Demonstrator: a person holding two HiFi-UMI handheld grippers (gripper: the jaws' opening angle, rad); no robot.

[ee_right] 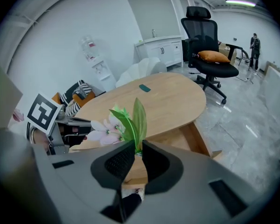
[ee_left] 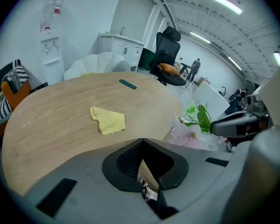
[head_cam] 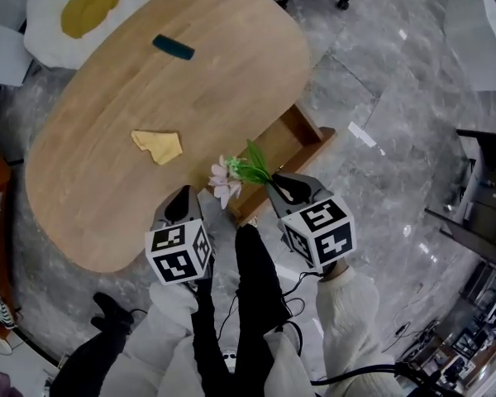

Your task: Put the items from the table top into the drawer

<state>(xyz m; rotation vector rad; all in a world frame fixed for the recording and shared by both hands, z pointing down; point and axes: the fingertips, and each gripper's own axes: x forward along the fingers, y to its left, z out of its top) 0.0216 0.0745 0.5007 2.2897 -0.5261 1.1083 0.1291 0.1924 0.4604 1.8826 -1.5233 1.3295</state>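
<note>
White sleeves [head_cam: 347,304] and marker cubes [head_cam: 318,231] nearest lens. Holding flower [head_cam: 234,174] by its stem in right claw [head_cam: 291,190], pads pinched on the green stalk, blossoms and leaves sticking out ahead. Left claw [head_cam: 180,207] closed, empty, just beside. Flower over tabletop [head_cam: 107,180] edge, at near end of open drawer [head_cam: 310,126], not yet inside. Left on tabletop: yellow cloth [head_cam: 157,145] mid-board, dark bar [head_cam: 174,47] at far end, well apart.

Step judged: carry flower into drawer.
- Shift over drawer cavity, clear of front panel.
- Lower until blossoms sit below rim before parting pads.
- Lay stem along drawer length, nothing overhanging.
- Keep grip light; stalk thin, likely to bend.
- Hold left claw out of path.
</note>
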